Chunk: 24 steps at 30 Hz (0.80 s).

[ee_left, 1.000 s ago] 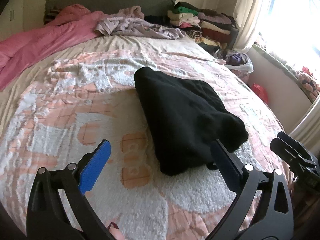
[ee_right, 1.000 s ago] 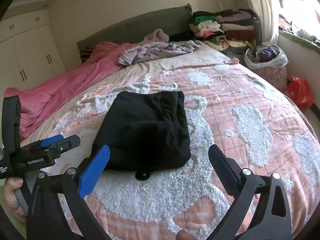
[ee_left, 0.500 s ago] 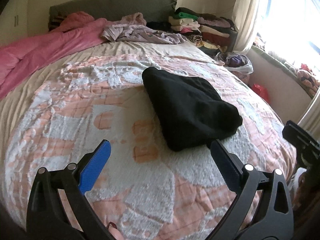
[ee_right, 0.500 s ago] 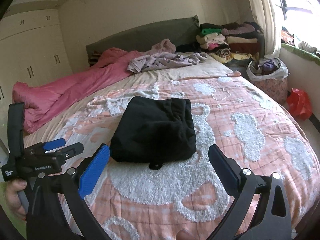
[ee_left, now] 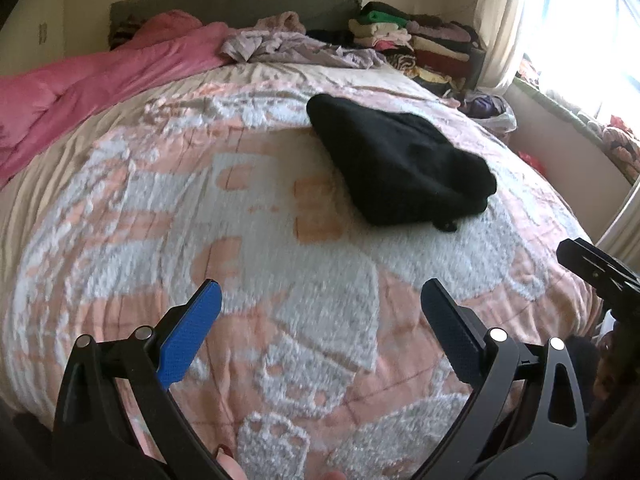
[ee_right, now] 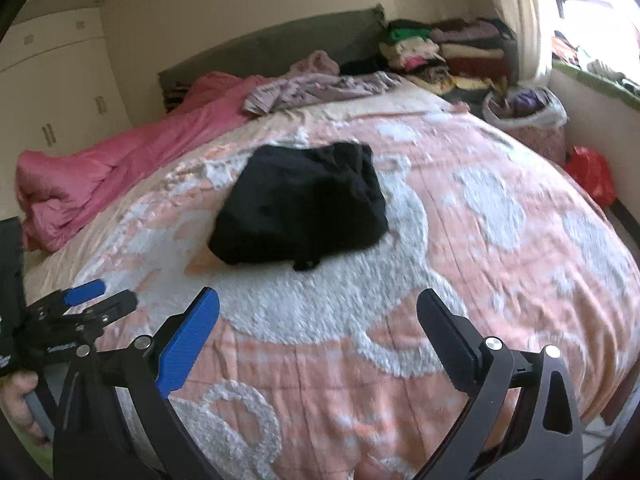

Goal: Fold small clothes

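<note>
A folded black garment (ee_left: 396, 164) (ee_right: 300, 208) lies on the pink and white bedspread (ee_left: 248, 240) (ee_right: 480, 240), a small loop sticking out at its near edge. My left gripper (ee_left: 320, 300) is open and empty, well short of the garment and to its left. The right gripper (ee_right: 318, 308) is open too, with nothing between its fingers, hovering above the bedspread in front of the garment. In the right wrist view the left gripper (ee_right: 96, 296) shows at the left edge, held by a hand. The right gripper's body (ee_left: 596, 272) shows at the right edge of the left wrist view.
A pink duvet (ee_left: 80, 84) (ee_right: 100, 172) lies along the bed's far left side. Crumpled lilac clothes (ee_left: 296, 46) (ee_right: 316, 88) sit by the headboard. Stacked folded clothes (ee_right: 440, 48) stand at the back right, with a bag of clothes (ee_right: 528, 116) and a red bag (ee_right: 592, 176) on the floor.
Both grippers have drawn back from the black garment, which now looks smaller and farther away. Both stayed open. The garment has not moved on the bed.
</note>
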{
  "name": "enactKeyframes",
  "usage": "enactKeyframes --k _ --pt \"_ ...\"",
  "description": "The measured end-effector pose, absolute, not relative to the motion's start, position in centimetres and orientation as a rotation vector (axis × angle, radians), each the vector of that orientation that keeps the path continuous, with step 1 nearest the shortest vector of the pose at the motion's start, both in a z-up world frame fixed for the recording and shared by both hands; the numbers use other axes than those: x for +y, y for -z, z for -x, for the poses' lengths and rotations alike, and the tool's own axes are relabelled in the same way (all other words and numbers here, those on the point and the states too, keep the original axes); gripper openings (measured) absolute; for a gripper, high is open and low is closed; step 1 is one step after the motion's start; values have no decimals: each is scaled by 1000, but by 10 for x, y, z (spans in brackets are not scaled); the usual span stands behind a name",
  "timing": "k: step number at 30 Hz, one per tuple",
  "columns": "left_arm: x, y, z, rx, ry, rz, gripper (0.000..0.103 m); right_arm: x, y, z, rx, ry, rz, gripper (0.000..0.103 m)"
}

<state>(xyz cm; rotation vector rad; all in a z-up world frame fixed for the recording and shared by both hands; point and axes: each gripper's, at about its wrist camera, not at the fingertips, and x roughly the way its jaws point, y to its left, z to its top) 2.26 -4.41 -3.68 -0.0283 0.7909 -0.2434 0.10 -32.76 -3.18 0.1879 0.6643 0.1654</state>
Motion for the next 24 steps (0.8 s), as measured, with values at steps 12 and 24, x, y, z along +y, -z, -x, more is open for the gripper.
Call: enactKeyframes --k 12,24 --pt "-47 44 -18 810 243 36 93 -326 37 -1 684 -167 -175 99" --pt "-47 40 -16 809 237 41 94 -326 35 1 681 -163 -172 99"
